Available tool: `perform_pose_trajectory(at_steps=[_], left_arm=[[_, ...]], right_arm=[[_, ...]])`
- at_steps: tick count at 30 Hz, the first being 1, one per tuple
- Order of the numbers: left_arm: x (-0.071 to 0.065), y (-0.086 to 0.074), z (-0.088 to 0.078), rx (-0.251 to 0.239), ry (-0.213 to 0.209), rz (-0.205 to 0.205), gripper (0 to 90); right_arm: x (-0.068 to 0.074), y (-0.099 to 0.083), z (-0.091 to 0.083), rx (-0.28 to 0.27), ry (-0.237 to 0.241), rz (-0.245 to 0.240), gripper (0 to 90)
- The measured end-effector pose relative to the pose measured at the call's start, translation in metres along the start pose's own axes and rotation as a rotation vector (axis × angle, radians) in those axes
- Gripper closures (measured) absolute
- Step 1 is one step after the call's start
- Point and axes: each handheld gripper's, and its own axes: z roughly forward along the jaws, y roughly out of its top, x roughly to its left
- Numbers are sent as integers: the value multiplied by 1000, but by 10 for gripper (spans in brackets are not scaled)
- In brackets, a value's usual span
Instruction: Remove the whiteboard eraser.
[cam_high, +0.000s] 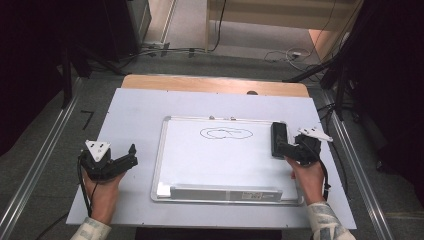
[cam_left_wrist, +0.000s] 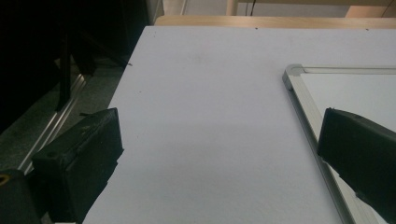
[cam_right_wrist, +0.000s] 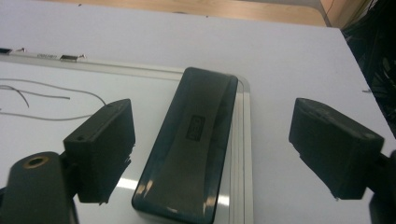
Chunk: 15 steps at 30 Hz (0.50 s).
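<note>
A whiteboard (cam_high: 172, 165) lies flat in the middle of the white-covered table, with a black looping scribble (cam_high: 226, 133) near its top. A black eraser (cam_high: 279, 137) rests along the board's right rim. My right gripper (cam_high: 281, 149) is open just behind the eraser's near end. In the right gripper view its jaws stand wide apart on either side of the eraser (cam_right_wrist: 194, 135), not touching it. My left gripper (cam_high: 132, 156) is open over bare table to the left of the board. The board's corner (cam_left_wrist: 294, 77) shows beside its right jaw, with nothing between the jaws.
A silver tray strip (cam_high: 225, 192) runs along the board's near edge. The white sheet (cam_high: 135, 110) ends on a wooden table edge (cam_high: 215, 84) at the back. Metal rails (cam_high: 45, 160) flank the table, and cables (cam_high: 290, 54) lie on the floor beyond.
</note>
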Motion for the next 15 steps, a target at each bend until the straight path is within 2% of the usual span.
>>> perform_pose_trajectory(at_steps=[3,6,12,15], left_arm=[[-1,0,1,1,0,2,5],[-1,0,1,0,1,3,5],[0,0,1,2,-1,4,5],[1,-1,2,2,-2,1,5]], right_arm=[[3,6,8,-4,-3,12,171],[4,10,16,23,13,18,188],[4,14,28,27,-7,9,207],[3,19,35,21,-18,25,216]])
